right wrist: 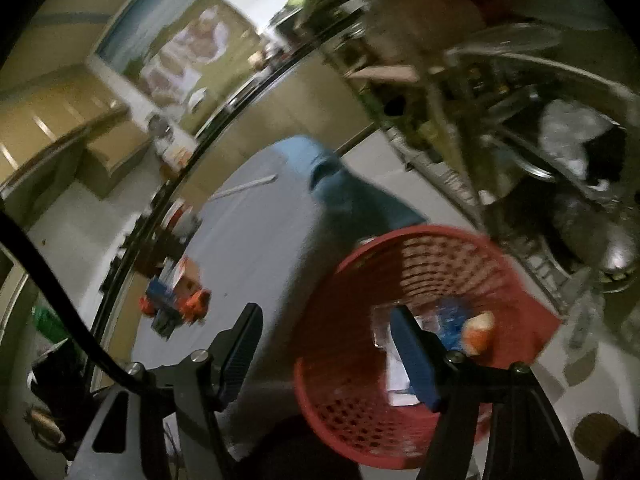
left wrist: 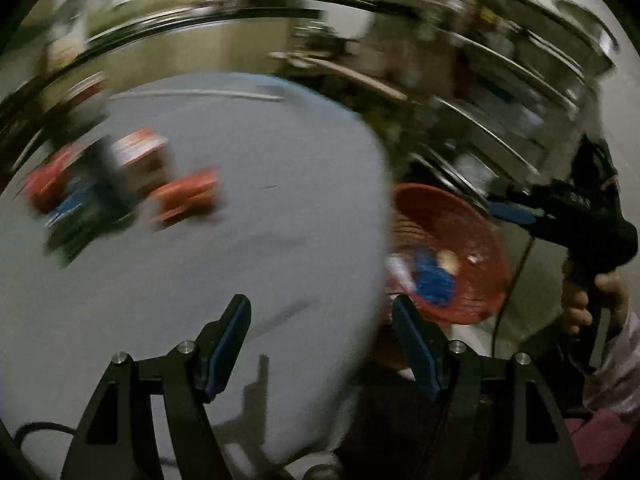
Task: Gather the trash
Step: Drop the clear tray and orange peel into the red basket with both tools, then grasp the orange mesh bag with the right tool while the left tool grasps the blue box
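While both grippers hang open w/ nothing between the jaws, left gripper [left wrist: 320, 344] over the table [left wrist: 240, 240] and right gripper [right wrist: 326, 350] above the red basket [right wrist: 344, 400], I see leftover wrappers [left wrist: 120, 184] far across; blur could make me misjudge reach & knock them off.

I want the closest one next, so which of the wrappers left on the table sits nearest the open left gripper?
The orange-red packet: it lies at the right end of the cluster, while the others sit farther left.

Nothing readable here: the red and blue printed packets [left wrist: 120, 184] on the grey surface [left wrist: 240, 240] blur, lettering illegible.
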`<state>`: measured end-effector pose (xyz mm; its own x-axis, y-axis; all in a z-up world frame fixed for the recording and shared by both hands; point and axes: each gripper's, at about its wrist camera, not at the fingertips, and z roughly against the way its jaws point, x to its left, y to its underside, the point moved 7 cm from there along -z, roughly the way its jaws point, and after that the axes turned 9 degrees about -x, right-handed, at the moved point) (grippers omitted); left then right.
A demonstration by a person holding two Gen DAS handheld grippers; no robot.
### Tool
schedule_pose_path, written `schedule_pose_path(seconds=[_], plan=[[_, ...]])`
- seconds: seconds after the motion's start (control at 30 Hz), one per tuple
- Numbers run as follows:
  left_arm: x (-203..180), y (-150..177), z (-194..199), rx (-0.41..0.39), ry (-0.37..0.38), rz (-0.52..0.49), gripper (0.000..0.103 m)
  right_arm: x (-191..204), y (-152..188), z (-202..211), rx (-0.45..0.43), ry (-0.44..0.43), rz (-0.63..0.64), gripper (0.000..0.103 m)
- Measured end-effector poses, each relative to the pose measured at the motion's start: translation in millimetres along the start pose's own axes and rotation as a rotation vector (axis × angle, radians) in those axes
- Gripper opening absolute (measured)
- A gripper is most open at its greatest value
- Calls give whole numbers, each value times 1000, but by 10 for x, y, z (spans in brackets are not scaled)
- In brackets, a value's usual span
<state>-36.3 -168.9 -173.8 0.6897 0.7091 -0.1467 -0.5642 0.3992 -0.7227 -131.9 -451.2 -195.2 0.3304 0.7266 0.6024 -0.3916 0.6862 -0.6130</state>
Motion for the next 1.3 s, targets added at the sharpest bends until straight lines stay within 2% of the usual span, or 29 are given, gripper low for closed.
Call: schedule_pose_path(seconds=[0.17,0.3,0.4,0.6,0.77,0.9,1.0,1.07,1.13,1.17,1.3], plan=[[772,125,316,-51,-131,139,74,473,108,-263,54,-52,82,69],[1284,120,530,-85,-226,202,74,819,181,-406,83,-82,137,69],[1523,61,634,-112,-255,226,74,1095,262,-547,118,-106,185,69],[1742,-20,736,-151,-283,236,74,1546,300,-996,188,-157,240,70],[1887,-84,758,-152,-286,231,74,1971,280,-1501,236,-191,368,70],[1962,-270,761,-156,-282,188,74,2174,252,-2012,303,-226,361,70],[2004,-421,737,-164,-262,167,74,2243,356,-2363,360,-240,350,69],[2026,-567,671,-161,-229,139,74,2254,500,-2532,407,-226,377,62],[2014,-703,598,-157,-187,104,74,2257,632,-2586,456,-221,408,42],[1989,-788,541,-153,-159,70,74,2262,687,-2565,468,-231,422,38],[1829,-1051,289,-121,-78,-86,78,2271,793,-2388,475,-247,499,37]])
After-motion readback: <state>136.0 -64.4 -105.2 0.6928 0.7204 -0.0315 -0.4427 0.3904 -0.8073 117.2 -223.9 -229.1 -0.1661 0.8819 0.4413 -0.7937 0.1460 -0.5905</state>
